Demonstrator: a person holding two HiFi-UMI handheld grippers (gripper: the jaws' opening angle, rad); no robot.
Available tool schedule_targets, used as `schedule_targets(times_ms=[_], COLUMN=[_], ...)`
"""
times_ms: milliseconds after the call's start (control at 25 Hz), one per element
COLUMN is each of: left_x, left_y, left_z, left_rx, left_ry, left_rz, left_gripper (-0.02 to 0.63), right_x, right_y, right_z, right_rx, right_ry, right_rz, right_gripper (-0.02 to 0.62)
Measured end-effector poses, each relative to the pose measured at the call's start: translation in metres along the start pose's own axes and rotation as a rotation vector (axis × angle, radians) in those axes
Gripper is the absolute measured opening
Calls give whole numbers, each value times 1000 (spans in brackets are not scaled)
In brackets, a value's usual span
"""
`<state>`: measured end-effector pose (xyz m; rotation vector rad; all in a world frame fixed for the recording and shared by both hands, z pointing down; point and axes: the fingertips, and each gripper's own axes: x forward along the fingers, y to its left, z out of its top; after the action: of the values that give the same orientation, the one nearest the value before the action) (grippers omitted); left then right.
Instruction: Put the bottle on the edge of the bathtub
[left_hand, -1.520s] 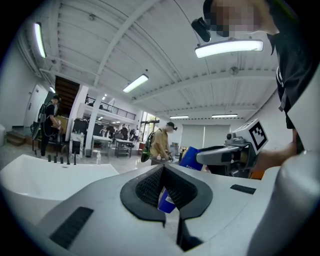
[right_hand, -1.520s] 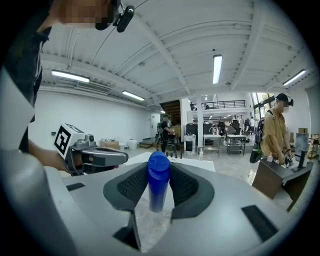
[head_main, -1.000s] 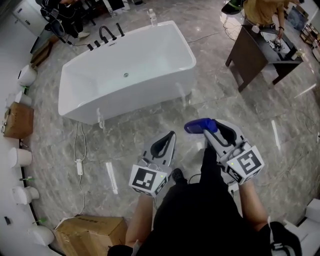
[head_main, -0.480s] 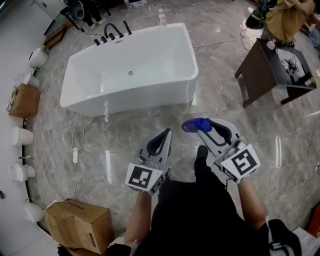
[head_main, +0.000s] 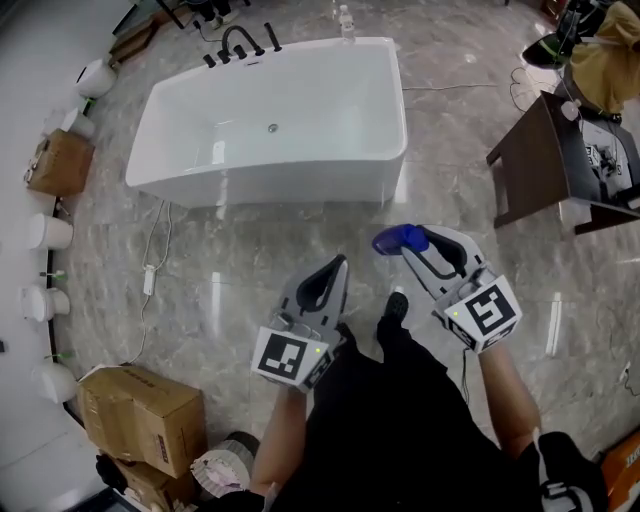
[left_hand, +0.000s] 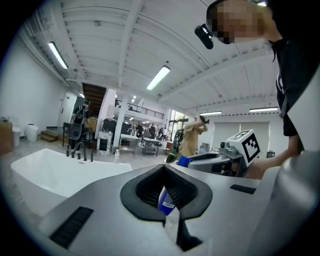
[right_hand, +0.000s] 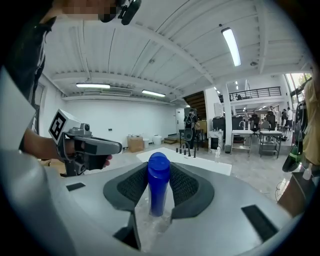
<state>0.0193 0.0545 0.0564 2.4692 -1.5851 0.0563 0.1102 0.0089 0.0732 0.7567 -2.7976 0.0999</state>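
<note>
While the right claw (head_main: 414, 241) stays clamped on the blue cylindrical plastic bottle (head_main: 393, 240), at five o'clock from the white rectangular bathtub (head_main: 300, 186) and well apart, the left claw (head_main: 338, 268) hangs with its tips together.

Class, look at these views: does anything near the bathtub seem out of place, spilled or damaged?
Nothing spilled or damaged. A white cable trails loose across the floor left of the bathtub, and a clear bottle stands on the floor behind it.
</note>
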Motion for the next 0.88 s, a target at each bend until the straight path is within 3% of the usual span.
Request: schedule_targets(times_ms=[280, 480, 680, 880], left_x=[21, 50, 76, 101], left_y=[29, 60, 89, 122], left_z=[-17, -40, -82, -165], left_rx=[5, 8, -11, 26], left_ry=[49, 59, 84, 111], left_rz=[-30, -82, -138, -175], left_gripper=[11, 11, 11, 11], right_x=[48, 91, 133, 176], right_y=[-24, -42, -63, -80], right_z=[-31, -61, -108, -181], right_rx=[-65, -22, -55, -103], right_ry=[42, 65, 78, -6], right_rz=[-12, -45, -51, -28], right_gripper=[132, 132, 132, 132])
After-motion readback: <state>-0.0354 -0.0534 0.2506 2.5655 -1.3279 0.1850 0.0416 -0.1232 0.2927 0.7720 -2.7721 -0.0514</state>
